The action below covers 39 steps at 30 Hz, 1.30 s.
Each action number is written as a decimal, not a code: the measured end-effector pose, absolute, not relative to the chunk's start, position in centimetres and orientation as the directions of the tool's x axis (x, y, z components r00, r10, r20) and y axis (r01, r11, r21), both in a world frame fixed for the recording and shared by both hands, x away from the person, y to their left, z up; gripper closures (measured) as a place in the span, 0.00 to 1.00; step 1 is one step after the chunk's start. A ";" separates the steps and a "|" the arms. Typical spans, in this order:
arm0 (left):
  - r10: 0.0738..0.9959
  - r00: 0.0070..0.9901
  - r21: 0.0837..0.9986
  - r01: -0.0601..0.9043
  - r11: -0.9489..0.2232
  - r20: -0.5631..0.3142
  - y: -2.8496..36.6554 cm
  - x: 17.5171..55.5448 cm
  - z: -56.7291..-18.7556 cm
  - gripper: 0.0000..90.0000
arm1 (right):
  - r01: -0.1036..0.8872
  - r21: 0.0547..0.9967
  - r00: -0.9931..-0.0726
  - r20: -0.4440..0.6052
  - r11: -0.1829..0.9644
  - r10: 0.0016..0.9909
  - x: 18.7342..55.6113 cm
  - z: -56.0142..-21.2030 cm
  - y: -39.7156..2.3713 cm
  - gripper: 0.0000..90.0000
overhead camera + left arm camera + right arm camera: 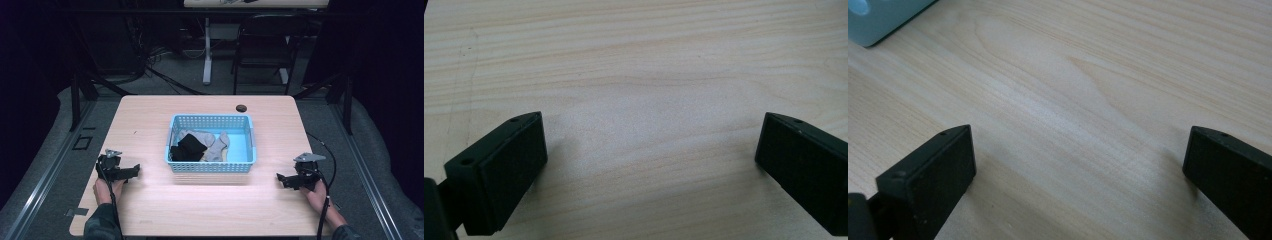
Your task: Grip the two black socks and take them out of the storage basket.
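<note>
- Pale wooden table: rectangular top with rounded corners; a fine, straight grain runs across its matt surface, clearest in the two gripper views.
- Light-blue plastic basket: rectangular, with perforated lattice walls and a smooth rim; it stands at the middle of the table, between the two grippers and well apart from each. One solid blue corner shows at the upper left of the right gripper view.
- Socks in the basket: a crumpled black sock lies on the left, touching soft grey socks beside it.
- Small dark round disc: flat, lying on the table just behind the basket.
- Left gripper: black, angular, resting on the table left of the basket; its blocky, flat-faced jaws stand wide apart over bare wood, holding nothing.
- Right gripper: same build, right of the basket, topped by a grey three-cornered plate; jaws likewise spread wide and empty.
</note>
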<state>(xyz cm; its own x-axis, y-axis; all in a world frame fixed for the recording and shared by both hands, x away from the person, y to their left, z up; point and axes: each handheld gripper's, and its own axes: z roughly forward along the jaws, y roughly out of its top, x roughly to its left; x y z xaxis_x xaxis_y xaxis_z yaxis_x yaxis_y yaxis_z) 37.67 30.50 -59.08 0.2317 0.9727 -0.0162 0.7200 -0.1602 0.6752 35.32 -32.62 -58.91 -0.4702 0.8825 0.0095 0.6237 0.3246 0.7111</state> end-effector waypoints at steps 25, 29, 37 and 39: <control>0.957 0.285 0.717 0.679 -0.158 -0.058 29.6 37.5 -50.8 0.00 | 0.624 0.709 -0.472 0.007 0.329 0.881 35.4 -58.9 -32.6 0.00; 0.954 0.296 0.718 0.675 -0.169 -0.054 29.2 37.6 -49.9 0.00 | 0.624 0.708 -0.473 0.007 0.330 0.881 35.4 -58.9 -32.6 0.00; 0.935 0.352 0.706 0.672 -0.225 -0.038 26.6 38.4 -47.4 0.00 | 0.624 0.708 -0.473 0.007 0.329 0.881 35.4 -58.9 -32.6 0.00; 0.930 0.367 0.694 0.678 -0.243 -0.032 25.8 38.8 -46.6 0.00 | 0.624 0.708 -0.474 0.008 0.330 0.880 35.4 -58.9 -32.6 0.00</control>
<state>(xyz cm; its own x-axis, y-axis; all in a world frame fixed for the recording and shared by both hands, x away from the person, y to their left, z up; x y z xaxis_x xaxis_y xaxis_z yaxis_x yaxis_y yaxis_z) 38.80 25.81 -46.61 0.3666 0.9298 -0.0321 0.6781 -0.2434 0.6935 35.39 -32.62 -58.88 -0.4745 0.8802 0.0076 0.6244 0.3305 0.7078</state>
